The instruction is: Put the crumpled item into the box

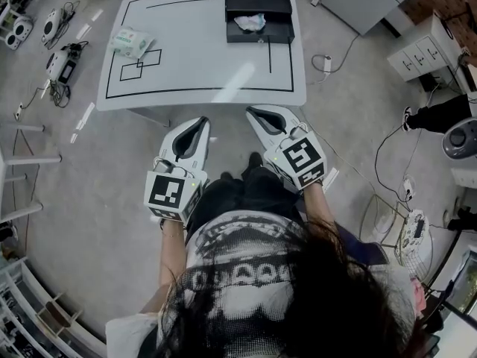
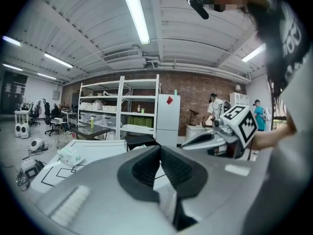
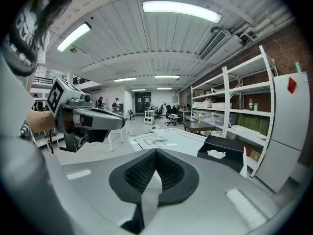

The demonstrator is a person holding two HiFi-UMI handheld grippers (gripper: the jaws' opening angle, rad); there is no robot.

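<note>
A crumpled white item (image 1: 250,22) lies inside the black box (image 1: 258,4) at the far right of the white table (image 1: 201,77); in the right gripper view the crumpled item (image 3: 215,154) shows in the black box (image 3: 226,148). My left gripper (image 1: 203,121) and right gripper (image 1: 252,111) hover side by side before the table's near edge, both shut and holding nothing. In the left gripper view the left gripper (image 2: 160,146) has its jaws touching; the right gripper (image 3: 155,151) looks the same in its own view.
A white and green tissue pack (image 1: 130,42) rests at the table's left, near black outlined squares (image 1: 140,64). Devices and cables (image 1: 58,64) lie on the floor to the left. Shelving (image 3: 234,111) and a white cabinet (image 1: 417,54) stand to the right.
</note>
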